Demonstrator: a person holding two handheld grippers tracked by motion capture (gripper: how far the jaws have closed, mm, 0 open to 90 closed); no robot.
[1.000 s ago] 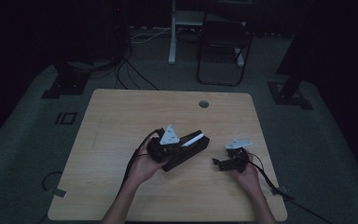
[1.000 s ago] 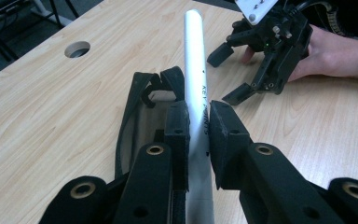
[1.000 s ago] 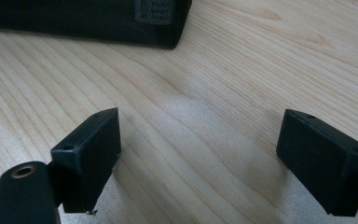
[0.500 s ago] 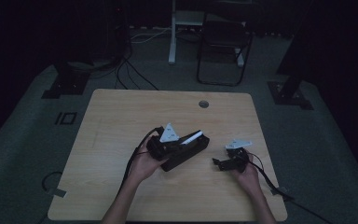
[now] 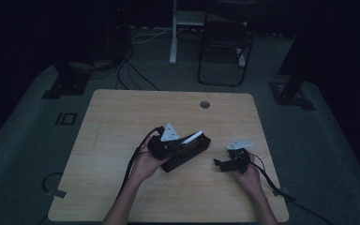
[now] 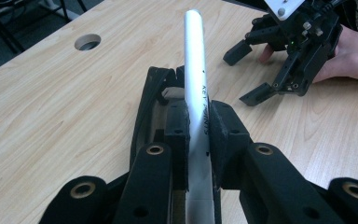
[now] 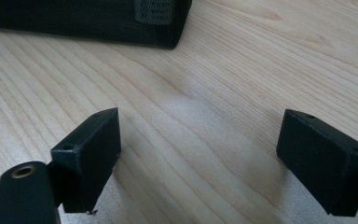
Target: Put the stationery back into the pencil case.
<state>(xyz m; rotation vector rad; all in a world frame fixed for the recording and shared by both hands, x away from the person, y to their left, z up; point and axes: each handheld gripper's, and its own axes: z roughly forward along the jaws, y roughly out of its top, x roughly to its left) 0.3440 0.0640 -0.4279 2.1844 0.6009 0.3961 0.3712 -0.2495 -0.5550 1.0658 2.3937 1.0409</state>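
On the left of the high view, the person's left hand [image 5: 145,161] is resting on the wooden counter [image 5: 122,112] and carrying the left tongs [image 5: 178,146], which are reaching toward the middle of the counter. These tongs are clamping a white tube [image 6: 196,93]: in the left gripper view the two black pads [image 6: 221,135] are pressing against its sides, closed down as far as the tube allows. The tube is running straight out from between the jaws, and small dark lettering is showing along its side. Beneath the tube, a black case [image 5: 183,157] is lying on the counter, and in the left gripper view its open black frame [image 6: 161,88] is sitting directly under the tube; whether the tube is touching the case cannot be told. A round cable hole [image 5: 205,104] is sitting in the counter beyond them, near the far edge.

Further right, the right tongs [image 5: 221,163] are lying low by the counter in the person's right hand [image 5: 249,174], well apart from the tube. Their jaws are standing wide open and gripping nothing; in the right gripper view bare wood is showing between them, with a corner of the black case [image 7: 98,21] lying just ahead.
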